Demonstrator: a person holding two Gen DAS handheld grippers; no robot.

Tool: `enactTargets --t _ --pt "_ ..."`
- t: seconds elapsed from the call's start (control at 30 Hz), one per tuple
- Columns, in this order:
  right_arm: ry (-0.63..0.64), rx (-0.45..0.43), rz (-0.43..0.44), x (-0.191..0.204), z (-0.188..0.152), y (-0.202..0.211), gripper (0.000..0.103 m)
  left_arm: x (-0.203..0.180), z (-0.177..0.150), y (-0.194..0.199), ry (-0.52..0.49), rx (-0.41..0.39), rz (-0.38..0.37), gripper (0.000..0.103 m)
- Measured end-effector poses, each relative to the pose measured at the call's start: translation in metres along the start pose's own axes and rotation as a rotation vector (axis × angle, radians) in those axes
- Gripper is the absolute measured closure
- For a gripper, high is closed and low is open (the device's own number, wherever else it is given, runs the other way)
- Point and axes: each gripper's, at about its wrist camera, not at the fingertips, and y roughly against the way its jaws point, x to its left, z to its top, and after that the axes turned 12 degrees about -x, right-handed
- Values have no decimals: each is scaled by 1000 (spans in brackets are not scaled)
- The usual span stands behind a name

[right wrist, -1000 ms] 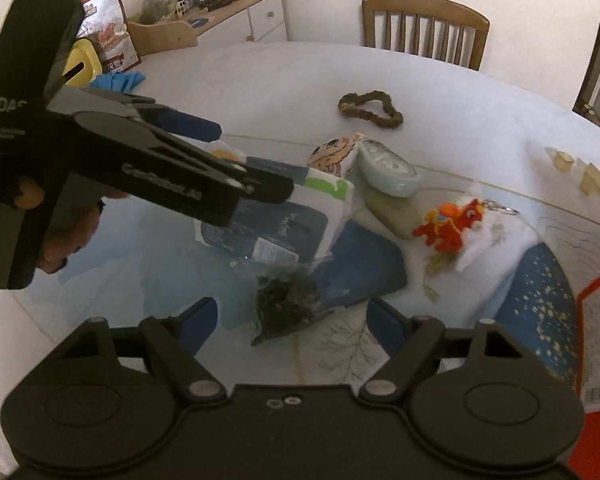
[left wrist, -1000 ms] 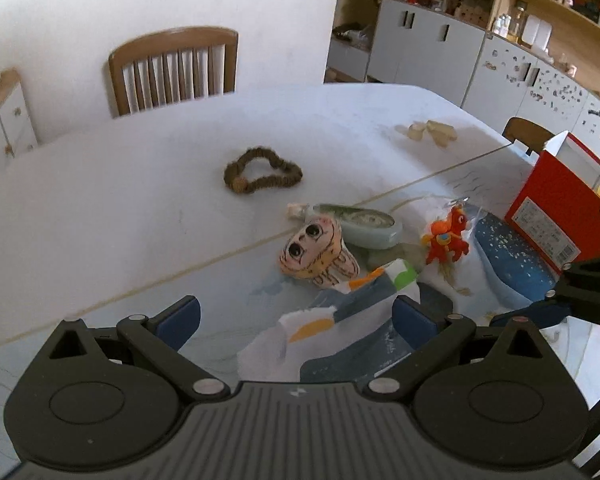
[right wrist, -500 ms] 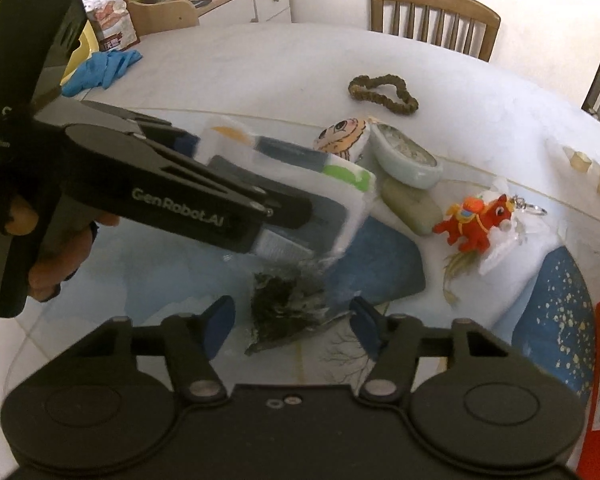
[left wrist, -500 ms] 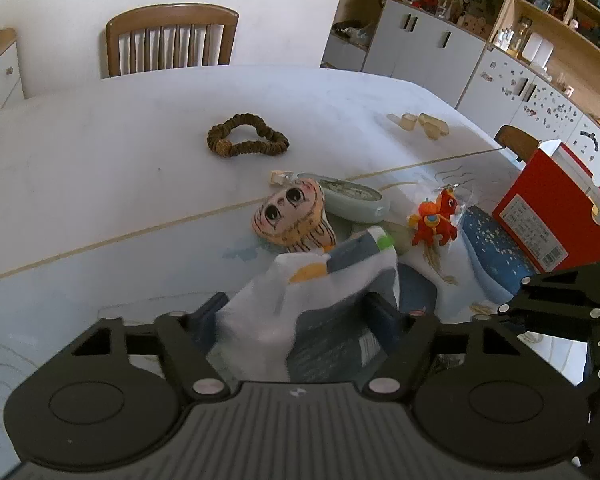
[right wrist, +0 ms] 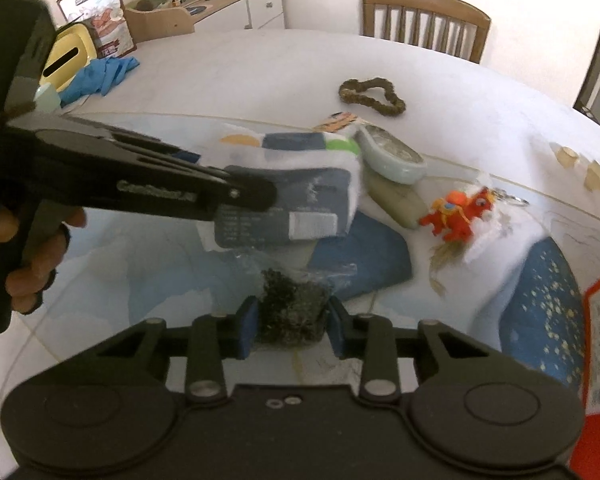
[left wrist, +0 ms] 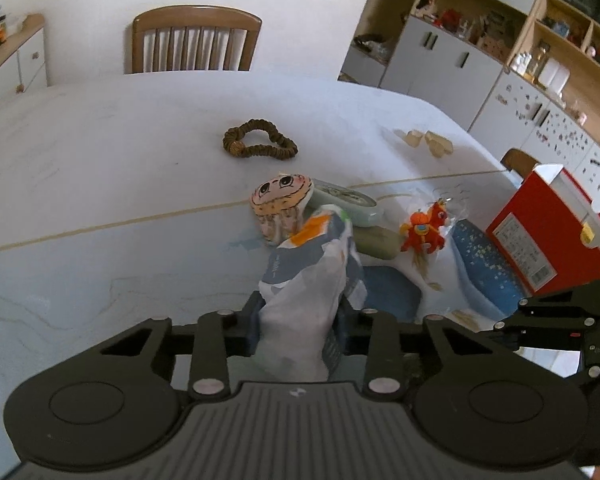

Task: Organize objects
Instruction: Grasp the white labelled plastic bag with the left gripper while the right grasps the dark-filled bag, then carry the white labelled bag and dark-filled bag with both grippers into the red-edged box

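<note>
Between left hand-held gripper (left wrist: 298,330) pads, white packet (left wrist: 312,280)

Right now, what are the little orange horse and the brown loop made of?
The orange horse looks like soft felt or plush: fuzzy, matte, with a metal ring. The brown loop looks like a fabric-covered hair tie, ribbed and dull; it might be beads.

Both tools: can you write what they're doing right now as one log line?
left tool: just closed on white-and-blue packet | right tool: just closed on dark clear bag | red box: untouched
</note>
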Motion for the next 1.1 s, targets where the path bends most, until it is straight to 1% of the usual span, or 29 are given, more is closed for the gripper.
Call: enactTargets --t 0.1,0.2,0.43,0.7,0.83,1.0,1.1 --pt "-28 -19 -12 -6 -3 15 70 -5 -4 13 13 -29 20 73" --pt "-63 -41 -31 -15 -6 33 70 -12 -8 24 13 -46 51 74" --pt "-136 -109 -91 -39 -10 75 69 -32 -11 57 34 -90 47 74" --pt "-188 -187 -151 -62 -7 128 69 -65 1 88 52 -140 4 74" --pt "-205 -232 -170 -74 -7 153 69 -85 12 99 53 -179 8 74" --pt "-206 -273 -212 -91 -12 180 69 -111 26 108 50 -224 -24 74" --pt "-217 -291 -231 -107 -19 196 69 -127 33 109 44 -228 -49 74"
